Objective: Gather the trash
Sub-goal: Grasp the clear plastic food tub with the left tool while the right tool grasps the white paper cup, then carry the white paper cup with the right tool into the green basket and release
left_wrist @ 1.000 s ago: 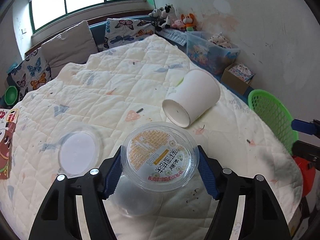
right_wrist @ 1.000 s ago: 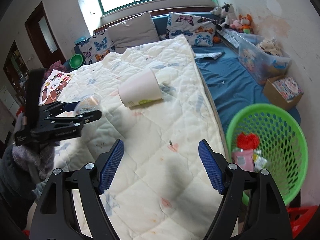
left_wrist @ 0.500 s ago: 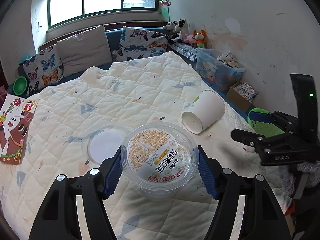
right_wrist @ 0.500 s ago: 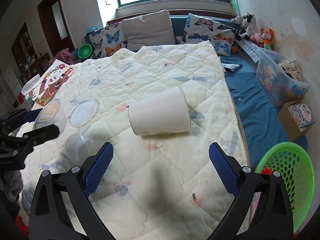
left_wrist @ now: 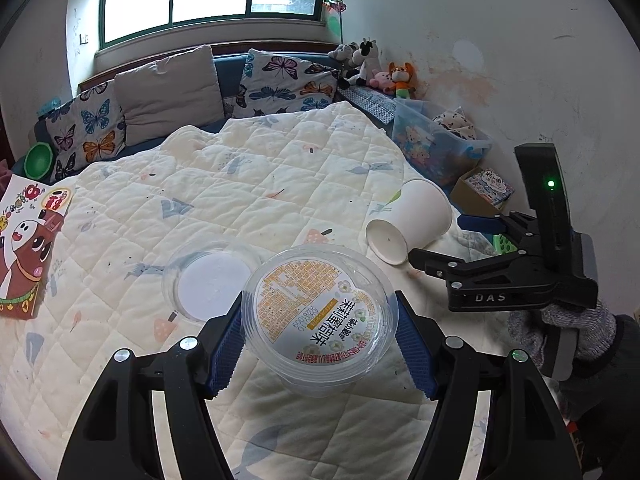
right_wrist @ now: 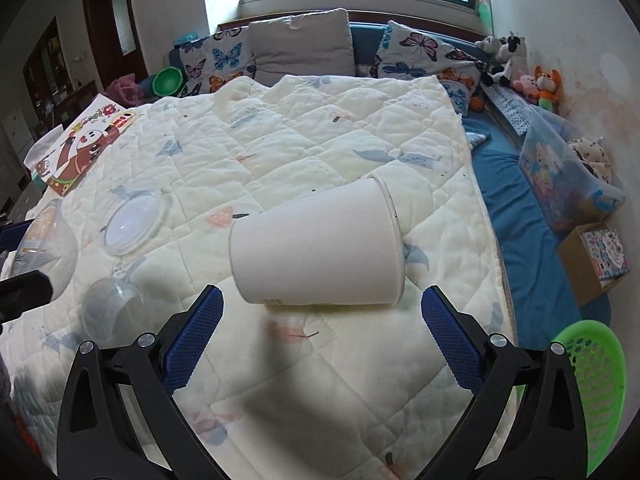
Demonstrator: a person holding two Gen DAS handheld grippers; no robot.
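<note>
Left gripper (left_wrist: 318, 346): jaws closed on a clear plastic dessert cup (left_wrist: 318, 320) with a printed orange-and-white film lid, held clear of the quilt (left_wrist: 280, 168). The cup sits squarely between the blue pads; grip looks secure.

Right gripper (right_wrist: 320, 332): jaws spread wide, nothing between them. It hovers over the bed, aimed at the white paper cup (right_wrist: 318, 250).

Paper cup position: lying on its side on the quilt, near the bed's right edge. In the right wrist view its long axis runs left–right, across the jaw line, with the base to the left and the open rim to the right. It lies just ahead of the open jaws and roughly centred between them. The right gripper is clearly the nearer one; the left is occupied anyway.

Judgement: a straight advance would put the pads on the base and the rim, along the cup's length. A wrist turn may be needed to close across the wall instead. The wall is thin paper and likely to crush under a hard squeeze.

Other trash on the quilt: a clear round lid (right_wrist: 132, 220) and a small clear dome (right_wrist: 112, 312), both to the left of the paper cup.

Green mesh basket (right_wrist: 596, 396) stands beside the bed at right, presumably the drop point.
</note>
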